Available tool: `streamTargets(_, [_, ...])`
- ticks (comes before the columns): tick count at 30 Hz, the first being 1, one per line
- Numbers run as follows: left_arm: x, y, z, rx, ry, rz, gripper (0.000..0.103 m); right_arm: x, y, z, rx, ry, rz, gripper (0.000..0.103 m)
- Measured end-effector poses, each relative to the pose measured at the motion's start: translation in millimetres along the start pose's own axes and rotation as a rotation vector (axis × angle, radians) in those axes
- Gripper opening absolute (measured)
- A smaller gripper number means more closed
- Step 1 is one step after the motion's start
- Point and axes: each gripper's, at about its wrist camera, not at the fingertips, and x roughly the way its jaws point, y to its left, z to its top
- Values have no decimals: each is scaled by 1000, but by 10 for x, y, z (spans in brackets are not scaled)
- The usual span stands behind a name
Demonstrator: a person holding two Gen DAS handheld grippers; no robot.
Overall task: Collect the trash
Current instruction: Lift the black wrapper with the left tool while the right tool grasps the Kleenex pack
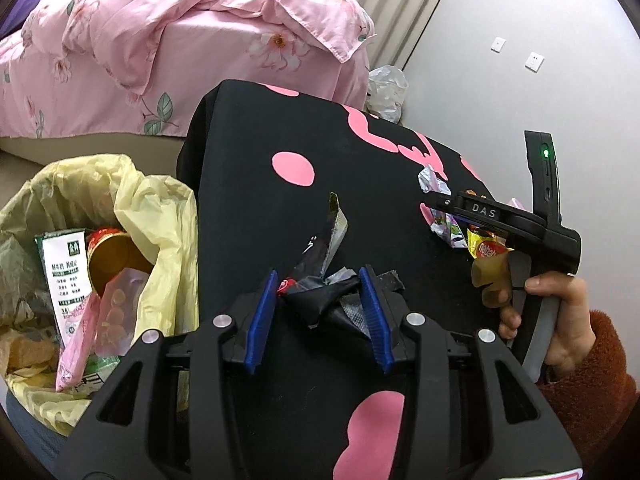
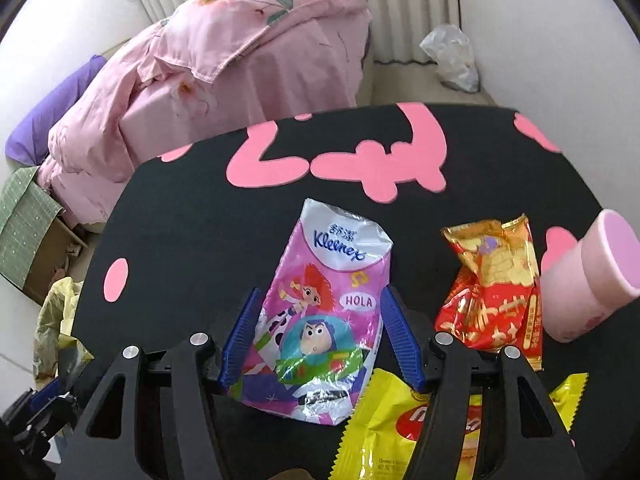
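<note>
A crumpled black wrapper sits between the blue pads of my left gripper. The pads press on both its sides just above the black table. Its long tail sticks out forward. To the left, a bin lined with a yellow bag holds several pieces of trash. In the right wrist view, my right gripper stands open astride a flat pink Kleenex pack lying on the table. The pads are not squeezing the pack.
A red-gold snack wrapper, a yellow wrapper and a tipped pink cup lie right of the Kleenex pack. A bed with a pink quilt stands behind the table. A clear plastic bag lies on the floor, and a cardboard box stands at the left.
</note>
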Motion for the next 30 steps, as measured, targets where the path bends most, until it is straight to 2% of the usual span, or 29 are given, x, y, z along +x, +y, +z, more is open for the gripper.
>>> streamTargets(3, [-3, 24, -5, -9, 1, -11, 39, 18, 35, 7, -34, 5, -10, 59])
streamTargets(6, [-5, 49, 0, -20, 2, -18, 39, 49, 171, -25, -147, 17, -69, 59])
streamTargets(7, [-9, 58, 1, -25, 1, -19, 39, 40, 186, -30, -159, 23, -62, 58])
streamTargets(8, [-12, 59, 2, -28, 0, -19, 39, 22, 173, -34, -147, 28, -48, 55])
streamTargets(10, [-32, 67, -2, -29, -5, -20, 39, -43, 154, -45, -131, 30, -13, 38])
streamTargets(11, [-37, 69, -5, -30, -6, -21, 39, -86, 156, -57, -124, 35, 25, 21])
streamTargets(14, [-56, 76, -3, -35, -8, -25, 39, -265, 256, -126, -171, -13, 18, 14])
streamTargets(21, [-147, 49, 9, -36, -16, -46, 39, -721, 403, -268, -241, -91, 67, 11])
streamTargets(24, [-218, 9, -13, -25, -22, -48, 39, -816, 377, -359, -239, -42, 197, 11])
streamTargets(25, [-242, 1, -21, -23, -24, -47, 39, -850, 370, -414, -249, -35, 233, 11])
streamTargets(26, [-270, -8, -31, -20, -28, -45, 39, -880, 367, -457, -267, -43, 228, 13])
streamTargets(28, [-317, -15, -47, -18, -34, -37, 39, -947, 346, -547, -316, -85, 208, 40])
streamTargets(29, [-339, -22, -51, -16, -38, -34, 39, -946, 320, -565, -329, -78, 209, 67])
streamTargets(30, [-354, -29, -56, -11, -41, -33, 39, -904, 283, -577, -339, -25, 213, 69])
